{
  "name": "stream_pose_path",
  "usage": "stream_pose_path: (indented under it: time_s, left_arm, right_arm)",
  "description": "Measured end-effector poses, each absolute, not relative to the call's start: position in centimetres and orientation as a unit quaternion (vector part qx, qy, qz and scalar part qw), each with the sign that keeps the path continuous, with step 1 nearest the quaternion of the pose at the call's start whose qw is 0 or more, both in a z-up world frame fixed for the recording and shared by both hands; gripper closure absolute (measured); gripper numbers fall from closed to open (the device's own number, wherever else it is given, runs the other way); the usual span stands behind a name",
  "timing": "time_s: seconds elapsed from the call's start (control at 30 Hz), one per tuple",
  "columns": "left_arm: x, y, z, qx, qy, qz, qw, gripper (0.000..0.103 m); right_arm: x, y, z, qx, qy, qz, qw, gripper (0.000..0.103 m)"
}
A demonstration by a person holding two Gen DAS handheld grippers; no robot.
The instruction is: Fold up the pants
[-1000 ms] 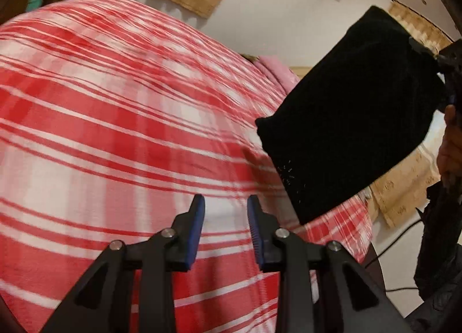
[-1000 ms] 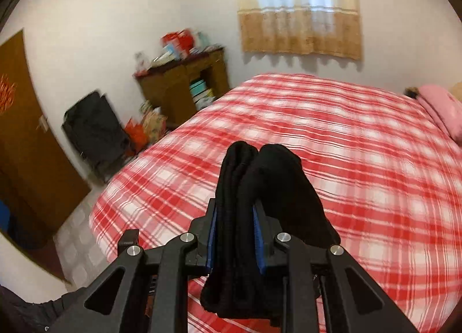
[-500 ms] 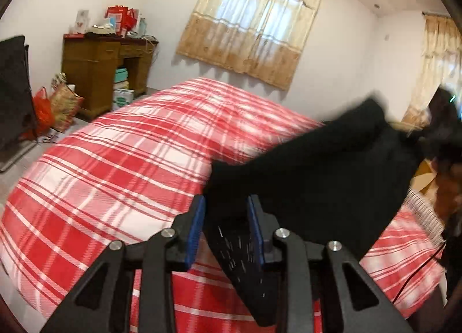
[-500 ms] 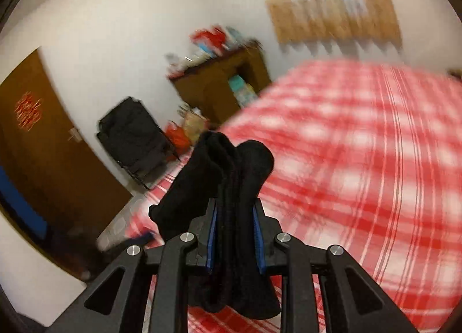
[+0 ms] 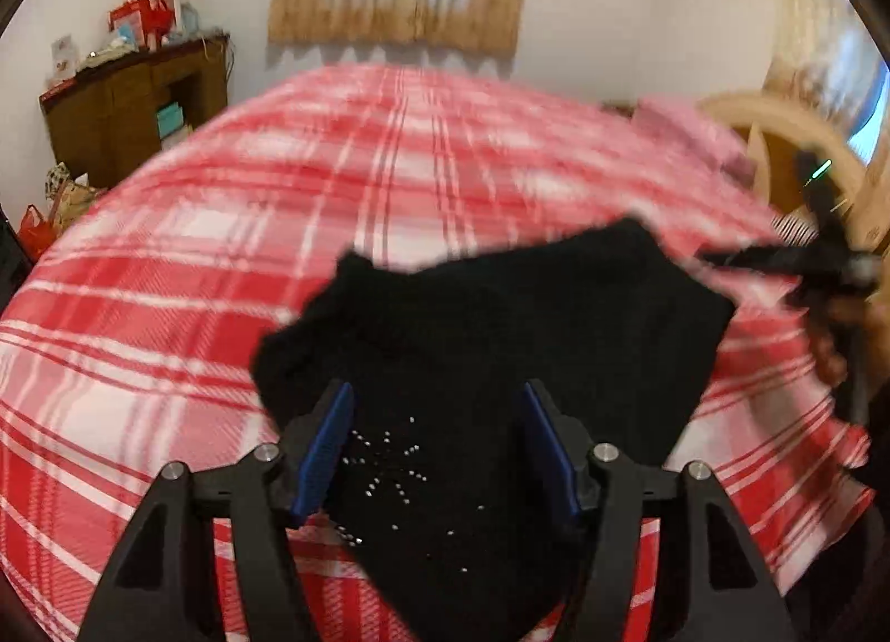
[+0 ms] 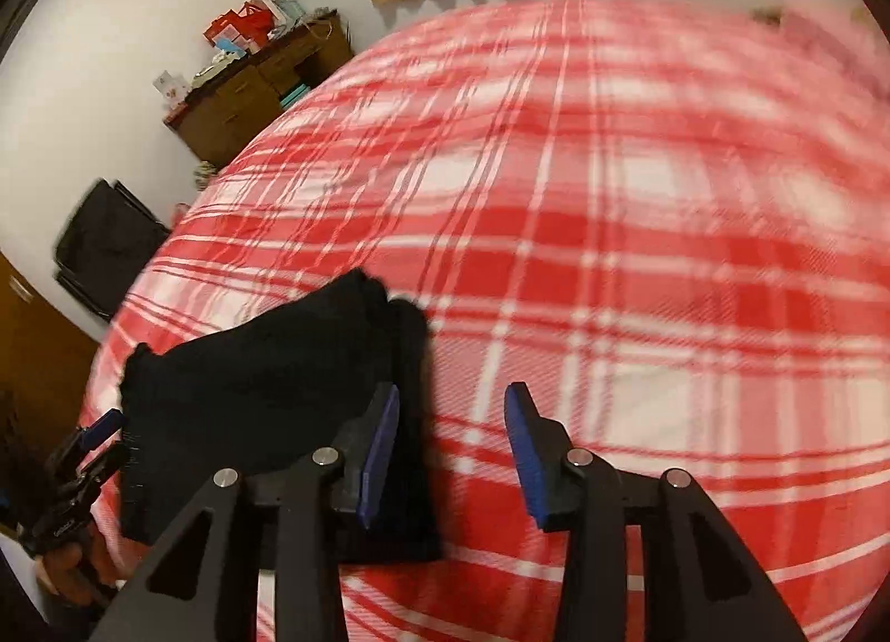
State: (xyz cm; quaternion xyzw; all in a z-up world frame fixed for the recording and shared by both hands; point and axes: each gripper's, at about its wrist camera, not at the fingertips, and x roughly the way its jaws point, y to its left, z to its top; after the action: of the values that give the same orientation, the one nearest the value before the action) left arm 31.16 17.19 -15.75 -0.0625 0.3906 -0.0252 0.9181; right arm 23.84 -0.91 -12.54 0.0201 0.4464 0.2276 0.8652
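Both claws opening; pants lie crosswise

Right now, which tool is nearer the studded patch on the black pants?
Left. The left tool straddles the studded patch, jaws opening. The right tool sits beside the pants' far edge, opening.

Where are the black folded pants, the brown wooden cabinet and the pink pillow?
Black folded pants (image 5: 500,341): left wrist view, middle of the cloth.
Brown wooden cabinet (image 5: 111,113): left wrist view, front panel.
Pink pillow (image 5: 690,133): left wrist view, its blurred top surface.
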Motion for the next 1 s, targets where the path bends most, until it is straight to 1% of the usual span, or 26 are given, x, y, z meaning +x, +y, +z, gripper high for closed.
stream_pose_path:
  time_s: [0.07, 0.17, 0.27, 0.33, 0.4, 0.57, 0.63, 0.7, 0.9, 1.0]
  left_arm:
    - [31.3, 17.1, -16.5, -0.053, 0.396, -0.016, 0.917, 0.038]
    - [31.0, 16.7, -16.4, -0.052, 0.391, -0.011, 0.919, 0.037]
    - [31.1, 16.5, -16.2, -0.046, 0.394, -0.005, 0.918, 0.037]
    - [31.3, 16.2, -16.2, -0.047, 0.396, -0.005, 0.917, 0.037]
    - [31.2, 16.0, -16.1, -0.041, 0.396, 0.001, 0.917, 0.037]
    - [30.6, 15.3, -15.3, -0.035, 0.391, 0.006, 0.920, 0.036]
    - [30.0, 15.0, -14.7, -0.037, 0.384, 0.007, 0.923, 0.030]
    - [29.3, 14.5, -14.1, -0.033, 0.378, 0.007, 0.925, 0.028]
    - [26.7, 12.6, -12.4, -0.025, 0.363, -0.002, 0.931, 0.028]
    - [25.3, 11.7, -11.7, -0.025, 0.353, -0.005, 0.935, 0.024]
  right_arm:
    - [22.2, -0.6, -10.9, 0.043, 0.413, 0.285, 0.864, 0.061]
    - [20.7, 1.8, -11.6, 0.025, 0.415, 0.362, 0.834, 0.051]
    - [21.0, 3.5, -14.8, -0.001, 0.454, 0.343, 0.822, 0.051]
    - [21.6, 3.0, -16.0, 0.020, 0.452, 0.332, 0.828, 0.051]
    - [21.9, 2.6, -16.0, 0.039, 0.452, 0.333, 0.827, 0.051]
    - [20.7, 1.8, -13.8, 0.033, 0.433, 0.318, 0.843, 0.050]
    - [19.7, 0.6, -13.0, 0.040, 0.421, 0.312, 0.851, 0.049]
    - [18.6, -0.4, -12.2, 0.046, 0.411, 0.304, 0.858, 0.046]
    - [13.1, -3.5, -9.5, 0.032, 0.364, 0.279, 0.888, 0.042]
    - [10.0, -5.2, -8.2, 0.020, 0.338, 0.271, 0.901, 0.041]
